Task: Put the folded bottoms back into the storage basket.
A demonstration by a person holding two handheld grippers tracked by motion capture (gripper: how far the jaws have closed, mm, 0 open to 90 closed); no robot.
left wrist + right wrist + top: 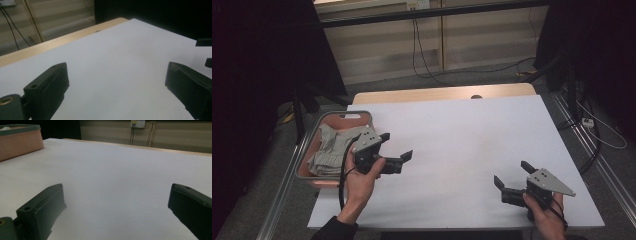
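The crumpled pale grey-beige cloth (328, 150) lies bunched inside the shallow salmon-pink plastic basket with a grey rim (343, 114), which sits at the left edge of the white-covered counter (462, 145), partly overhanging it. The left tool (398, 146) hovers just beside the basket's right wall, its jaws spread wide and holding nothing, pointing out over the bare middle of the counter rather than at the cloth; in the left gripper view the jaws frame only white surface. The right tool (513, 173) is well apart, near the counter's front right corner, its jaws also wide and holding nothing, aimed toward the left; the right gripper view catches the basket (20, 141) at the far left. By my reading the work stands at its opening step, with the cloth not yet gripped. The next move would call for the left tool to turn back toward the basket, dip over the rim and close on a raised fold of cloth, taking care not to snag the rim itself.
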